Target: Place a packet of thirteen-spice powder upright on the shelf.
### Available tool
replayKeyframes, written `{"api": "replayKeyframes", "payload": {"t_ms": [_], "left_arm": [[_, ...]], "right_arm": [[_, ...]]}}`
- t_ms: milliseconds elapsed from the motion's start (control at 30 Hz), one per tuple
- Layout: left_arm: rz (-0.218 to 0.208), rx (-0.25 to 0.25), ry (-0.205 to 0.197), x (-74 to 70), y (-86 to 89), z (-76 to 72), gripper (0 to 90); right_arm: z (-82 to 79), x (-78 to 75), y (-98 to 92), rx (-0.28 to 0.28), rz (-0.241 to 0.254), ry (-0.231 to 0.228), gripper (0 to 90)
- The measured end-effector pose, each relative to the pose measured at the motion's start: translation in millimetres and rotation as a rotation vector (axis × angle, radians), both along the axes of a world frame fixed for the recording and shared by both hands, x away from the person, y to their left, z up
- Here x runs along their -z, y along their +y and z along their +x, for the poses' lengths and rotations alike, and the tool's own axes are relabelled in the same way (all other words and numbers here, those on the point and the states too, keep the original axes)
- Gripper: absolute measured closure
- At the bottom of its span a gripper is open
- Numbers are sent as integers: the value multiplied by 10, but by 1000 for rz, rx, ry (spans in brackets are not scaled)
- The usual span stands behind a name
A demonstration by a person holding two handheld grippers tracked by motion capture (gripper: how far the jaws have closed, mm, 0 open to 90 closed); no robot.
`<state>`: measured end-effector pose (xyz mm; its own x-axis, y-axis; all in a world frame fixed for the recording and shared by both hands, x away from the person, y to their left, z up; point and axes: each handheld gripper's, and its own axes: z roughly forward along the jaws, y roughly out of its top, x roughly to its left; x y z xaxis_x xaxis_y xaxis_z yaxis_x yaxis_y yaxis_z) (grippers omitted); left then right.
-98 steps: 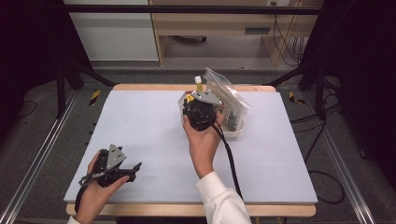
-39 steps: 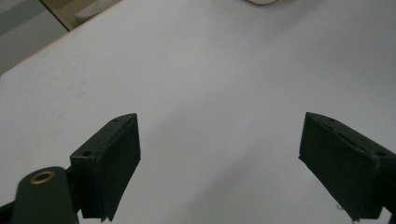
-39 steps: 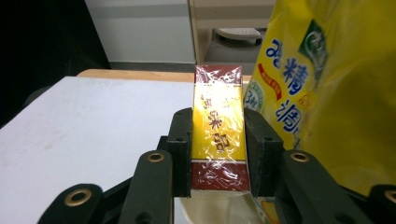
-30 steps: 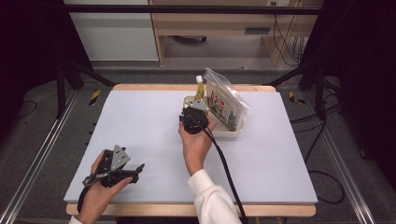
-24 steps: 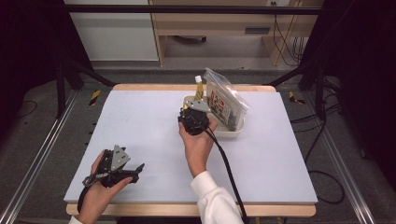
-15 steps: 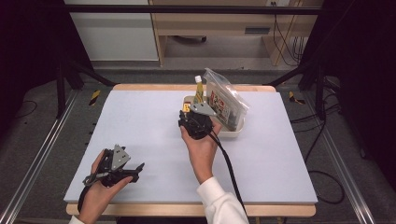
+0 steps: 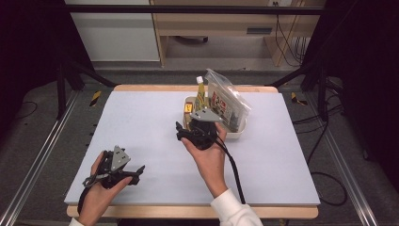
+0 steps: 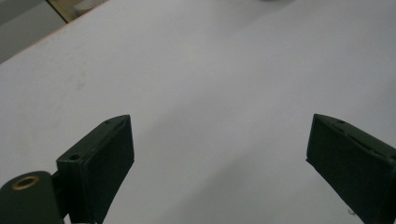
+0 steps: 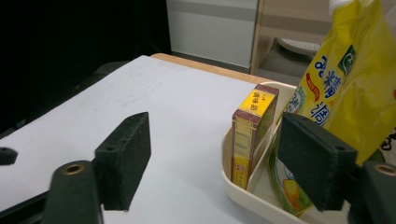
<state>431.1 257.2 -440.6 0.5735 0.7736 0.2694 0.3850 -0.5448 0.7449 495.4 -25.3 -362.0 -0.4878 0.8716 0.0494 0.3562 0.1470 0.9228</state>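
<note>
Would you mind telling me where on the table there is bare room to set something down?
The table is bare between the left gripper and the tray, and along the right edge. It is crowded in the tray: yellow box, yellow pouch, clear bag.

Box (image 9: 252,128) and pouch (image 9: 345,88) (side by side) in tray (image 9: 233,186).

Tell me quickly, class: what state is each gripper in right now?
Left gripper: open, nothing between its jaws, over the bare white table.
Right gripper: open, jaws just been opening, holding nothing, beside the small yellow cardboard box.
</note>
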Motion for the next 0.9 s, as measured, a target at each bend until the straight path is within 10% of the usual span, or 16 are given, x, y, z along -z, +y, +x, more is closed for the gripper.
{"api": "replayKeyframes", "payload": {"t_ms": [900], "left_arm": [[1, -11, -23, 11, 46, 3, 51]], "right_arm": [[-223, -2, -453, -64, -104, -4, 80]]}}
